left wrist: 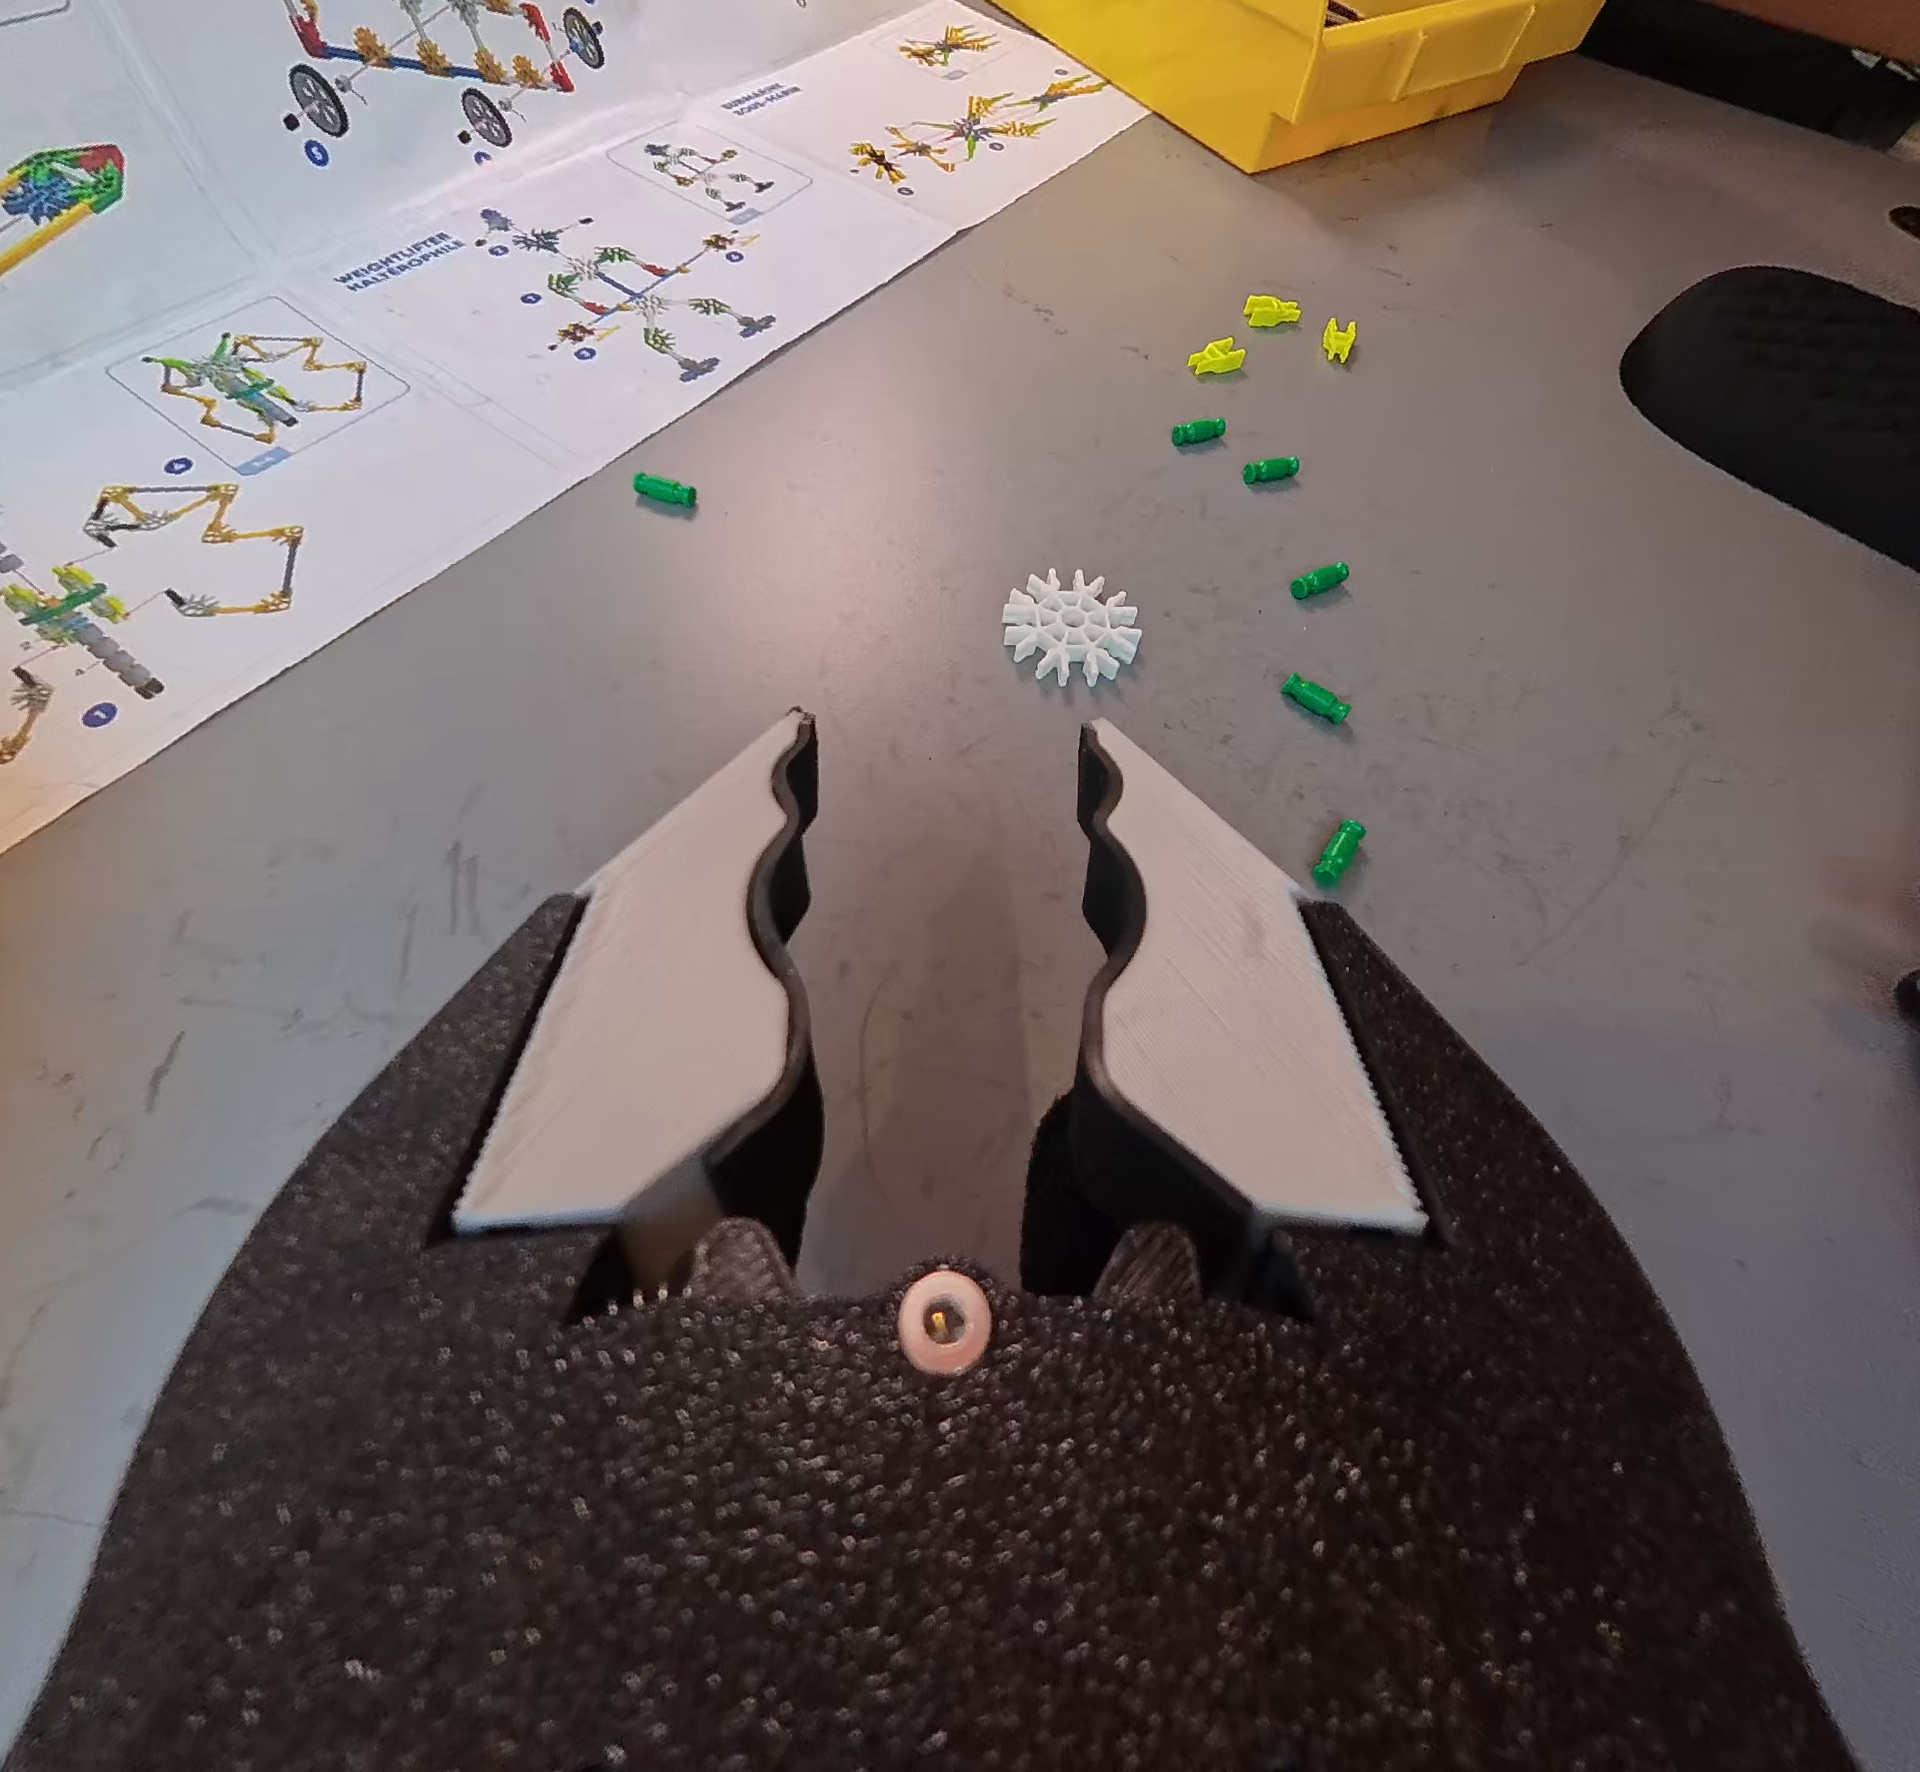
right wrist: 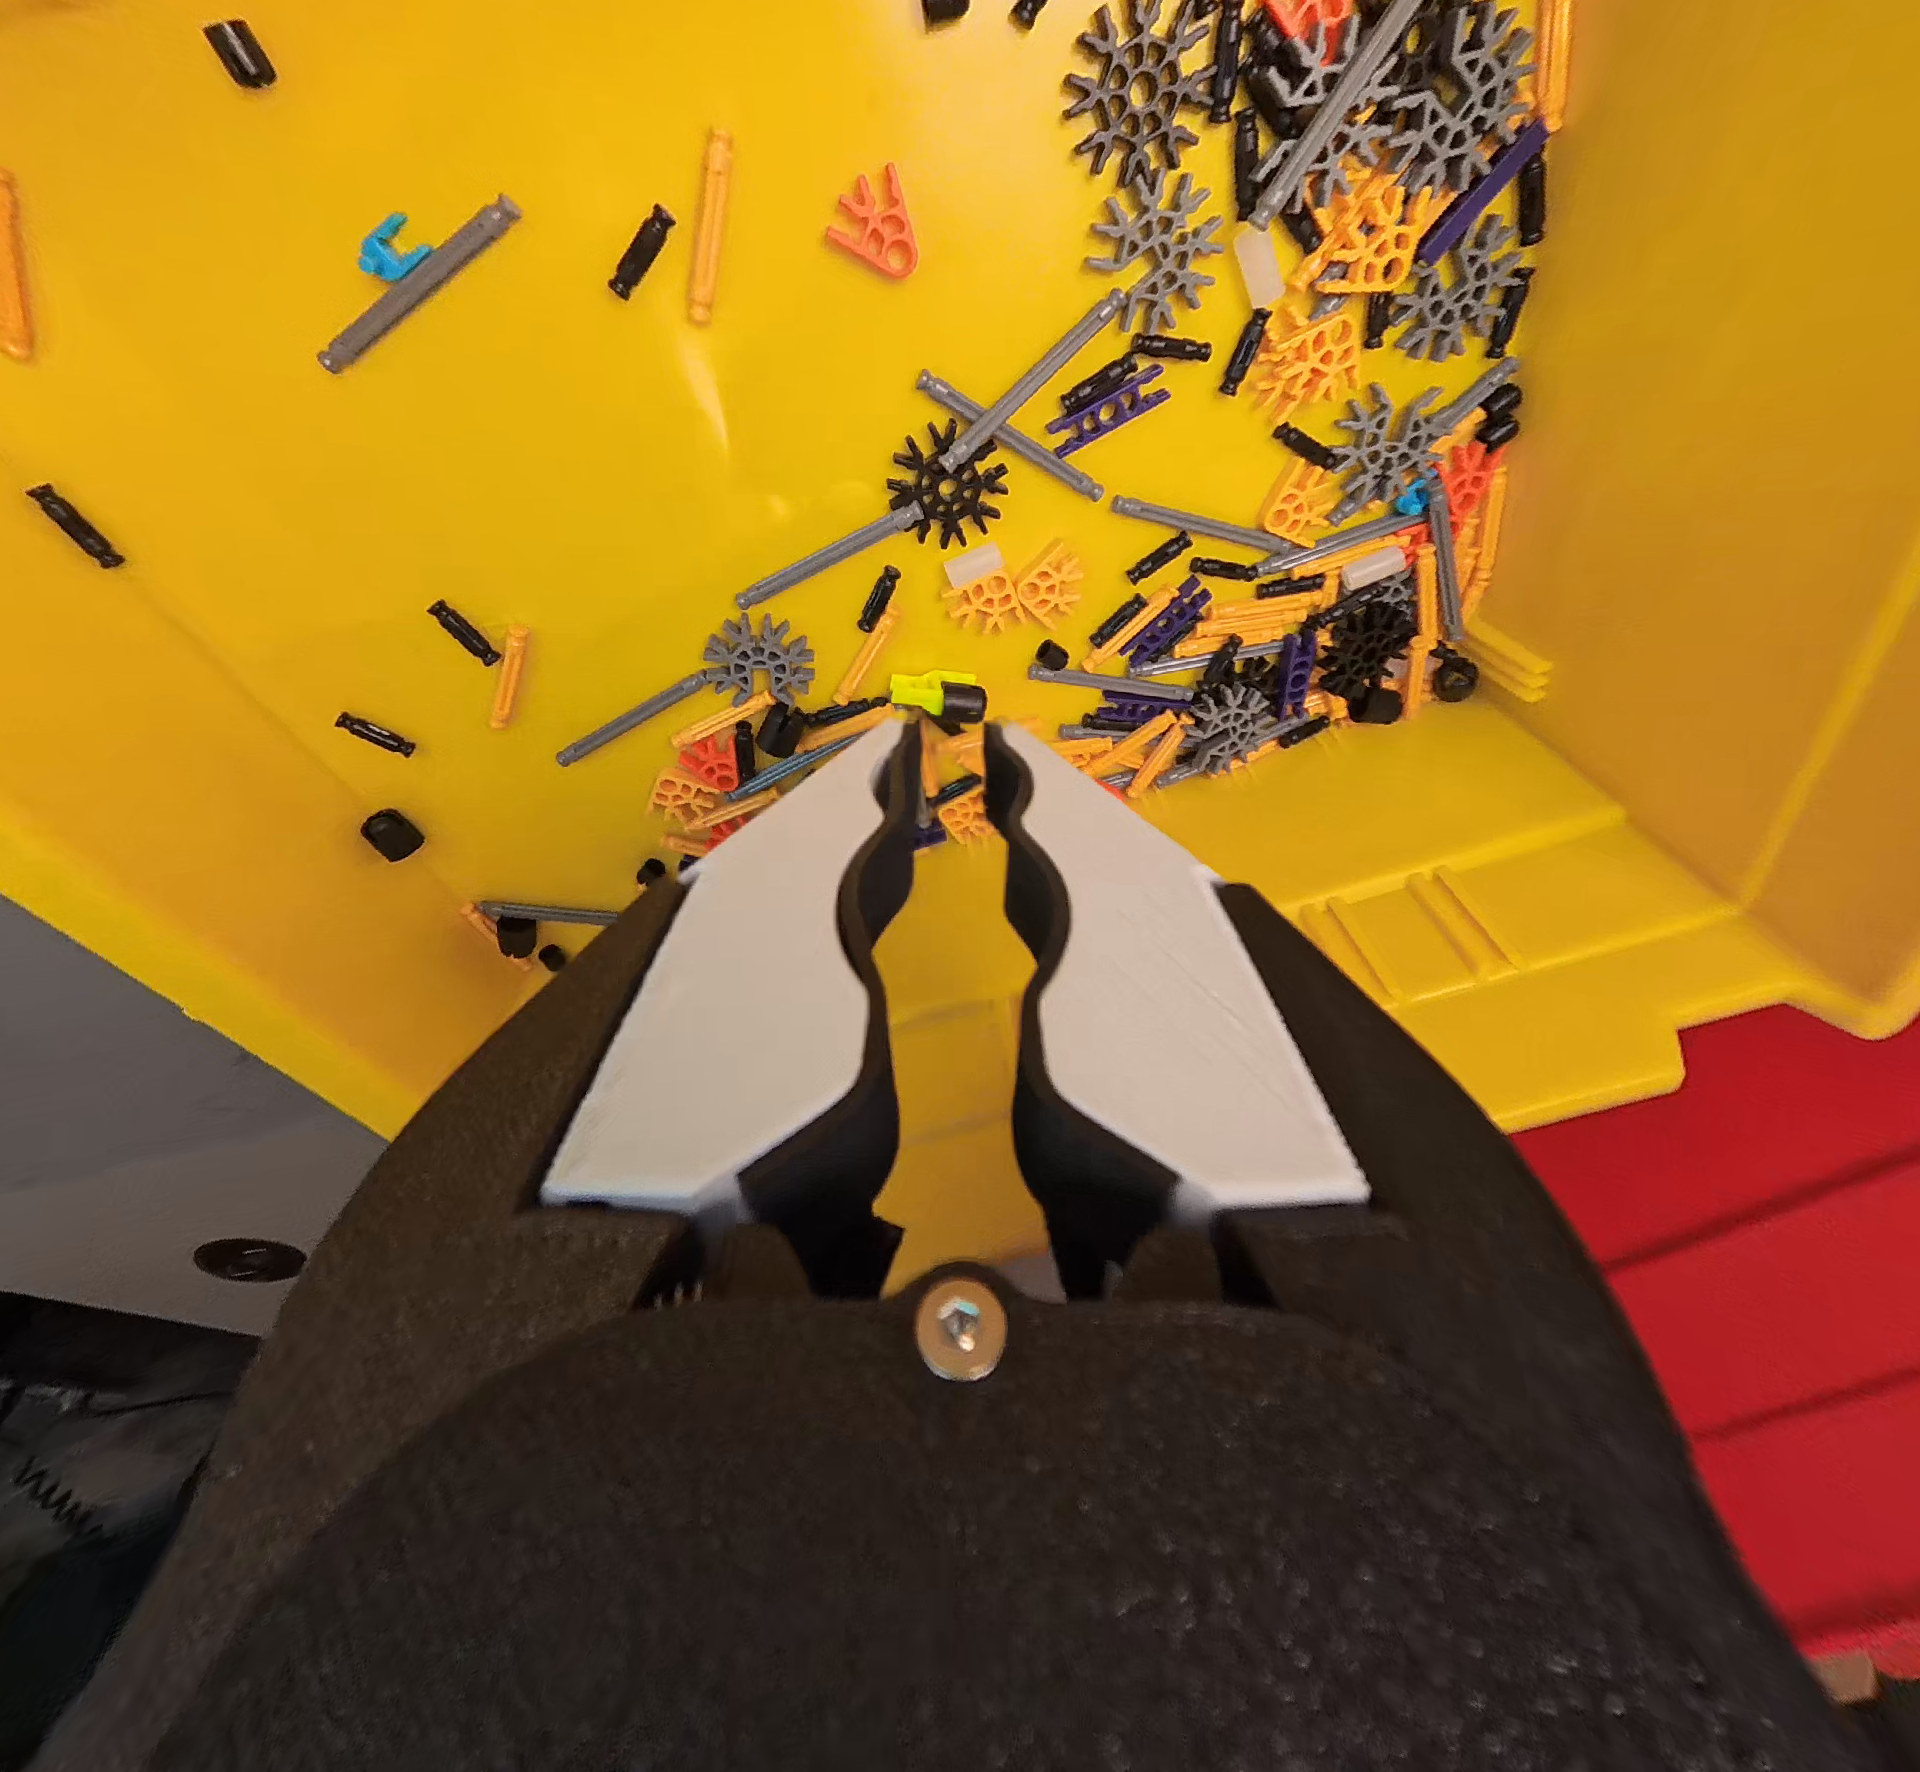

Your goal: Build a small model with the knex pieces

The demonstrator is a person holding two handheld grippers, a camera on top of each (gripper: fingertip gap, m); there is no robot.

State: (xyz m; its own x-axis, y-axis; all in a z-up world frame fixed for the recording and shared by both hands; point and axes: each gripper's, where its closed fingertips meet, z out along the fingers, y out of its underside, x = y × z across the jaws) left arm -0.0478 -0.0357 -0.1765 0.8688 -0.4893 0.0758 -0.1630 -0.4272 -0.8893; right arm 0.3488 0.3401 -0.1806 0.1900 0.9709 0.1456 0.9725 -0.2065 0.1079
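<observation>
My left gripper (left wrist: 945, 725) is open and empty, low over the grey table (left wrist: 520, 891). A white snowflake-shaped connector (left wrist: 1071, 626) lies flat just beyond its right fingertip, not touching it. Several short green rods (left wrist: 1320, 579) and small lime clips (left wrist: 1273, 309) lie to the right of it. My right gripper (right wrist: 948, 730) reaches into a yellow bin (right wrist: 416, 475), its jaws only narrowly apart, with no piece pressed between the pads. A lime clip joined to a black cap (right wrist: 935, 692) lies just beyond its fingertips, among orange rods and connectors.
A large instruction sheet (left wrist: 416, 268) covers the table's left. The yellow bin (left wrist: 1247, 8) stands at the back right, and a dark object (left wrist: 1787, 392) lies at the right edge. A heap of grey, black, orange and purple parts (right wrist: 1351, 268) fills the bin's right side. A red surface (right wrist: 1714, 1255) lies beside the bin. One gripper's finger ends stand about 55 cm off the other's.
</observation>
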